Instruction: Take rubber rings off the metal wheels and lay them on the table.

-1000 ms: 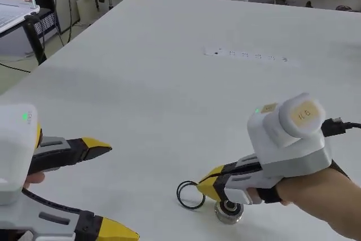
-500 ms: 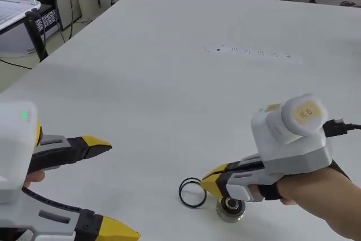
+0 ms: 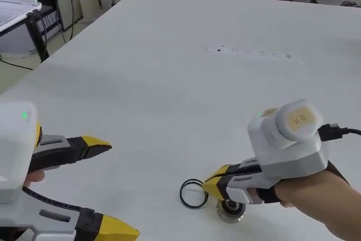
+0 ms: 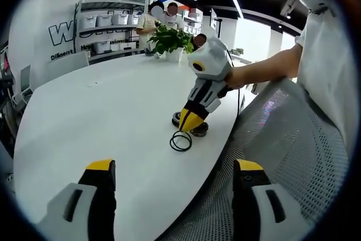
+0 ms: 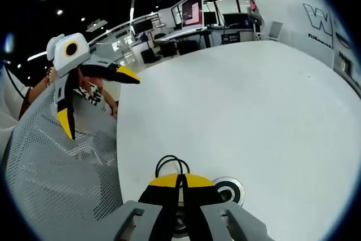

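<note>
Rubber rings (image 3: pixel 193 193) lie flat beside the metal wheel (image 3: pixel 231 209), so lift your pinched-shut right gripper (image 3: pixel 212 183) straight off without dragging them, while your left gripper (image 3: pixel 119 190) hangs wide open, empty.

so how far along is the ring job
Done: black rubber rings lie flat on the table beside the metal wheel. In hand: the right gripper has its fingers shut at the rings' edge; a pinch cannot be told. The left gripper hangs open, apart. Left: whether the wheel carries another ring is unclear.
</note>
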Demonstrator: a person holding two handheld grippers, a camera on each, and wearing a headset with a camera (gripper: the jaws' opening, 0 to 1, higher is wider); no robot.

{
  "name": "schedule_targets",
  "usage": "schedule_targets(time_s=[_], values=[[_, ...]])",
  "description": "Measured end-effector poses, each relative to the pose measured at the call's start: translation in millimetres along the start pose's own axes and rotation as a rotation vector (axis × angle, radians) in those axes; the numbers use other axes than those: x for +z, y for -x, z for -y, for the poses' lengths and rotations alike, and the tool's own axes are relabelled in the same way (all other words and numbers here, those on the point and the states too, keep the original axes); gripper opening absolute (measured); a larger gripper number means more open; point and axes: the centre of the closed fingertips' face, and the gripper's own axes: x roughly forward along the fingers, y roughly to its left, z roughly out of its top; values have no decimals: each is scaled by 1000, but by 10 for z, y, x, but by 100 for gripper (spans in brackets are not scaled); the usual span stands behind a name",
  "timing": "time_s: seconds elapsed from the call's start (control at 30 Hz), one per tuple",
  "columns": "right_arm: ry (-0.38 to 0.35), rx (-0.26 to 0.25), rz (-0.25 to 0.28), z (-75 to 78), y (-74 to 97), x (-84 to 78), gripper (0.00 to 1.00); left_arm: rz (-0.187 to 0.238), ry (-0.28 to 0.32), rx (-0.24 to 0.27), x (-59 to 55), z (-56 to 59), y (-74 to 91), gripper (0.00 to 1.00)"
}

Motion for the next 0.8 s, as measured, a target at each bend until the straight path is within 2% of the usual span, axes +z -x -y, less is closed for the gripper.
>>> schedule_targets(time_s=[0.8], values=[[5, -10, -12, 19, -49, 3, 3, 9, 7, 0, 13, -5, 11, 83]])
